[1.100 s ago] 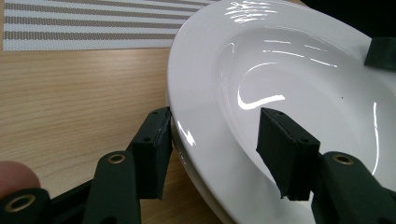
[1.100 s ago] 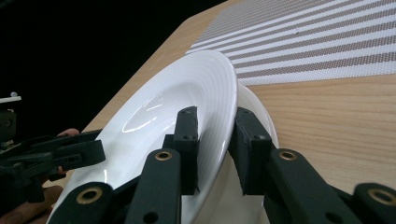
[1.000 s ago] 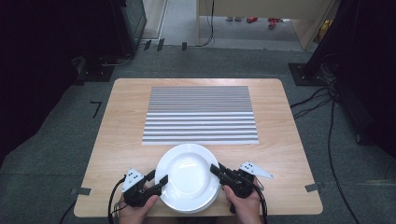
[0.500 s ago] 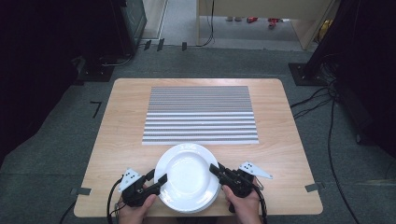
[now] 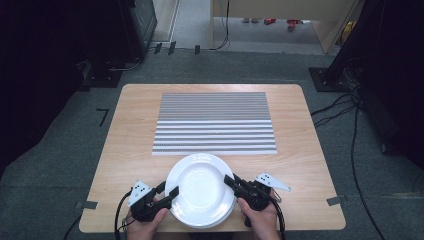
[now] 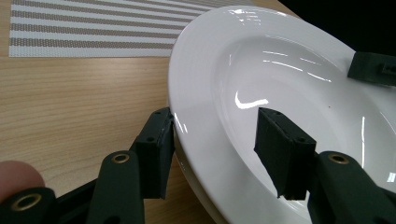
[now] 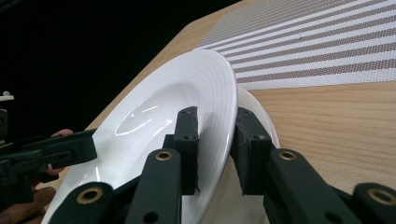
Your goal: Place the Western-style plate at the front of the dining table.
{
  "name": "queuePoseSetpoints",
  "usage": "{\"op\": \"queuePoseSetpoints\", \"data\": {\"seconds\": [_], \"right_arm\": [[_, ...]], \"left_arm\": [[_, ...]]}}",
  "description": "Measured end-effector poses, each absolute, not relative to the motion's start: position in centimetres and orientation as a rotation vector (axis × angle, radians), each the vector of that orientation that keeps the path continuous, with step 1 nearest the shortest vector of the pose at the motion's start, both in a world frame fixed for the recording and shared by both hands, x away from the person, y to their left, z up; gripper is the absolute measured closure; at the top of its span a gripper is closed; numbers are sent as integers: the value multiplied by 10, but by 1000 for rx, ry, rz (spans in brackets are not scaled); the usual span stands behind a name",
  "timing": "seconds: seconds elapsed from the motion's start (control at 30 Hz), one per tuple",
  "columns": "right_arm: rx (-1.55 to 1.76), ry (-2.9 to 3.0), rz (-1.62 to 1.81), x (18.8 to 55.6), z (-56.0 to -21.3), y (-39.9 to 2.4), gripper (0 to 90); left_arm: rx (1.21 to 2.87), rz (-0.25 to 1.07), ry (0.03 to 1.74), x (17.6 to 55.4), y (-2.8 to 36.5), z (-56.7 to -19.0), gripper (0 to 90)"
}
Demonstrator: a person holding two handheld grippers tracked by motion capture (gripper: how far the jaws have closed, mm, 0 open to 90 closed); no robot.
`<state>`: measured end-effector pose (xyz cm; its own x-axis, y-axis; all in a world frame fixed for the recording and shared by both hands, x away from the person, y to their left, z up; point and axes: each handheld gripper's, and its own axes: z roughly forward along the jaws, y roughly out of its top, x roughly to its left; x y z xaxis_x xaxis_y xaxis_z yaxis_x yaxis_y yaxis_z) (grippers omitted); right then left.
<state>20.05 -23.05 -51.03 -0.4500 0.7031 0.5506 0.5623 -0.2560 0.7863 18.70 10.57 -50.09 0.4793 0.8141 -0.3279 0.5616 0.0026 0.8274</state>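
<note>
You had the white plate at the near edge of the table, just short of the striped placemat, and it looked to be the top one of a small stack, since a second rim showed beneath it in the right gripper view.

Your right gripper was clamped on the plate's right rim, one jaw on the upper face and one under it. Your left gripper straddled the left rim with its jaws parted; a gap stood between the inner pad and the glaze, so it was not pressing yet.

Judging by the gloss and the hard highlights, the plate was glazed ceramic: stiff, fairly heavy for its thickness, slick under rubber pads, and liable to chip or break if it dropped or knocked the plate below.

The broad flat rim was the right place to hold it, as you were doing, at two opposite points so the weight hung evenly. With one side gripped alone, I would expect the plate to pivot and slide in the pads. Closing the left jaws squarely on the rim before lifting seemed the safer course.
</note>
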Motion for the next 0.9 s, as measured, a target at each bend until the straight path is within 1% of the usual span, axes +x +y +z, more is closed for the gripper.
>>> {"op": "queuePoseSetpoints", "data": {"seconds": [0.23,0.9], "right_arm": [[1588,1842,1796,201,-511,-232,742],[1544,1841,1808,201,-509,-231,742]], "left_arm": [[1659,324,1173,185,107,-497,477],[1703,302,1185,187,105,-502,468]]}}
